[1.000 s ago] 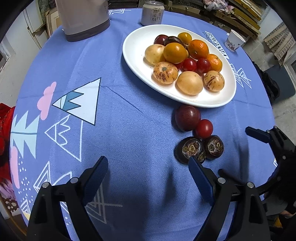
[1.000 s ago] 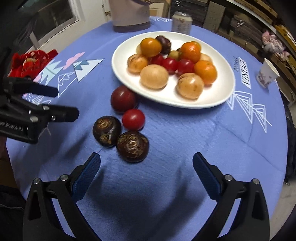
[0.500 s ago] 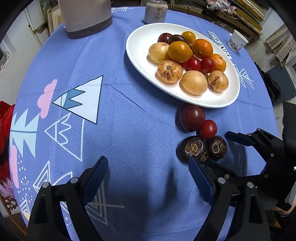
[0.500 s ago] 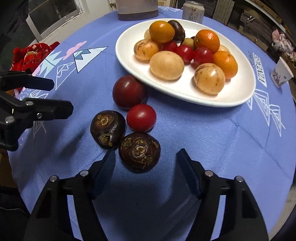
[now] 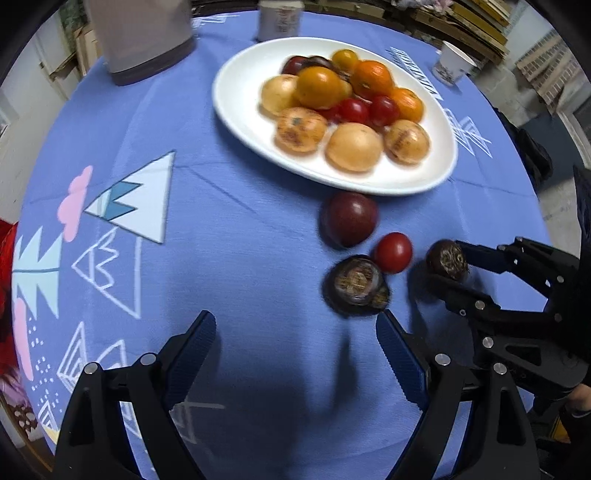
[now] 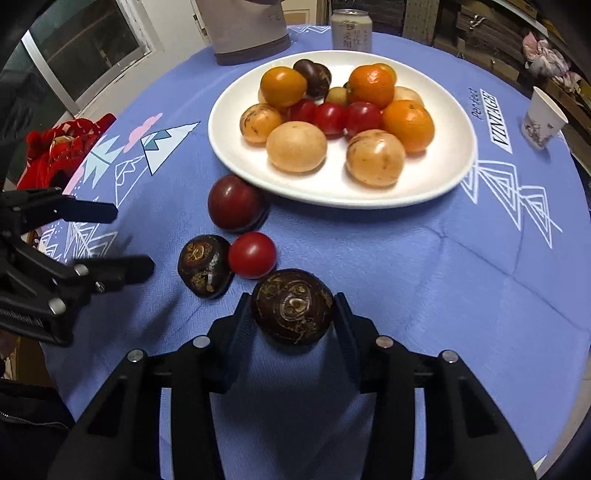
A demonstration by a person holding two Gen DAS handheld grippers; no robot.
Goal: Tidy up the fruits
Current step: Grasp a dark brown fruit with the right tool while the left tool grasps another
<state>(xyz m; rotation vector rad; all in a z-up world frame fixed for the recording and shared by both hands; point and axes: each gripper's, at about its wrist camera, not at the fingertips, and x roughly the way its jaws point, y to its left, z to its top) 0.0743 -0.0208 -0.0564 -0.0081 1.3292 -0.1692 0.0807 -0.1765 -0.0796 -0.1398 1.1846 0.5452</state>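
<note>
Blue patterned cloth covers the round tabletop (image 6: 424, 266), with stacked boxes and a window behind it. At the front, the right gripper (image 6: 293, 308) has just been closing and its fingers (image 6: 242, 314) now pinch a dark brown water chestnut (image 6: 293, 305) from both sides. Just beyond the fingertips, to their left, sit a second dark chestnut (image 6: 204, 265) and a red cherry tomato (image 6: 252, 254), touching each other; a dark red plum (image 6: 234, 202) lies farther out against the rim of a white plate (image 6: 236, 147) heaped with oranges, tomatoes and pale yellow fruit. The left gripper (image 5: 295, 354) hangs over bare cloth with its fingers (image 5: 197, 347) spread wide and nothing between them; the second chestnut lies just ahead of its right fingertip. A drink can (image 6: 351, 29), a grey appliance (image 6: 245, 27) and a paper cup (image 6: 543, 118) stand beyond the plate.
</note>
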